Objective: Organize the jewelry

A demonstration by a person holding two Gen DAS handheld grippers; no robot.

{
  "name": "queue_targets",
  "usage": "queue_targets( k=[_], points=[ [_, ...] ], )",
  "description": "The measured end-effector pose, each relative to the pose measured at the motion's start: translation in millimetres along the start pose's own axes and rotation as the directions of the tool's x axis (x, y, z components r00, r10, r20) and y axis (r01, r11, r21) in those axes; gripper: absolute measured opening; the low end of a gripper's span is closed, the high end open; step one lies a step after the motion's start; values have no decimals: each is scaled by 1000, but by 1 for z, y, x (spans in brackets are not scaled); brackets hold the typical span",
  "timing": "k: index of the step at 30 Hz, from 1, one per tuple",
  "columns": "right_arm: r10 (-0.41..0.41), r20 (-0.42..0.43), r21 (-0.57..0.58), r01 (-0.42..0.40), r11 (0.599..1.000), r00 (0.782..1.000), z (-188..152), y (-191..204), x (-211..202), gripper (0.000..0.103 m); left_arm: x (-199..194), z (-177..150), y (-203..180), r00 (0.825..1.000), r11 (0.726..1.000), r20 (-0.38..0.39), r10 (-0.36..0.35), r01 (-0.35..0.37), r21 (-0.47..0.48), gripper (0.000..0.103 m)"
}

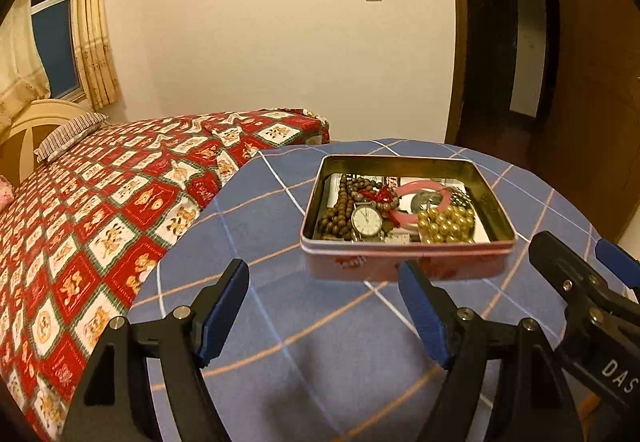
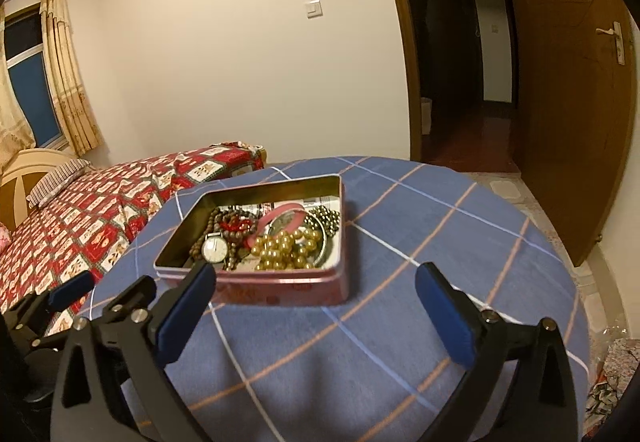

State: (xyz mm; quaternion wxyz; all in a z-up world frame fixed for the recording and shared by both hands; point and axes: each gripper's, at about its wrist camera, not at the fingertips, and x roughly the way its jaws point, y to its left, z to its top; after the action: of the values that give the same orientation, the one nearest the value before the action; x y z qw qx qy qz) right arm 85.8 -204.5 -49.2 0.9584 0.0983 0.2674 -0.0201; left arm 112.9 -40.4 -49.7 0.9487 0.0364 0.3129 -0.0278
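**Jewelry tin: contents gathered, both grippers empty**

Item 1, container: pink tin (image 1: pixel 404 262), lidless, sits on the blue plaid tablecloth (image 1: pixel 280 342) of a round table. No lid shows in either view.

Item 2, contents, all inside the tin:
- 1 wristwatch (image 1: pixel 366 222), white dial, face up, near the front wall.
- Brown wooden beads (image 1: pixel 340 206), coiled at the left side.
- Gold pearl beads (image 1: pixel 446 224), heaped at the front right.
- 1 pink bangle (image 1: pixel 416 188), lying across the middle.
- Dark metallic beads (image 2: pixel 326 220), at the back right corner.
- A small red knot or tassel among the brown beads; too small to identify with certainty.

Item 3, tools: left gripper (image 1: pixel 324 306) has its jaws spread wide and holds nothing; it hovers just before the tin's front wall. Right gripper (image 2: pixel 316 306) is likewise spread wide and empty, close beside the left one.

Status: no jewelry lies loose on the cloth in either view, so the gathering appears complete. The pieces lie mingled, not sorted. What is left, judging by this, is at most tidying inside the tin or closing it.
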Motion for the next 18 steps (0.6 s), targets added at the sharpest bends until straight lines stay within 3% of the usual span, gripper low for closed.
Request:
queue_targets(
  k=[10,18],
  points=[
    [-25,21,-20,26,999,999,-10,3,-40,102,-48,-14,8,1000,999,30,-7,8,-41,77],
    [-34,64,-25,36,999,997,-11,6,-75,102,-94,-19,10,993,999,113,34,-33,-13,77]
  ],
)
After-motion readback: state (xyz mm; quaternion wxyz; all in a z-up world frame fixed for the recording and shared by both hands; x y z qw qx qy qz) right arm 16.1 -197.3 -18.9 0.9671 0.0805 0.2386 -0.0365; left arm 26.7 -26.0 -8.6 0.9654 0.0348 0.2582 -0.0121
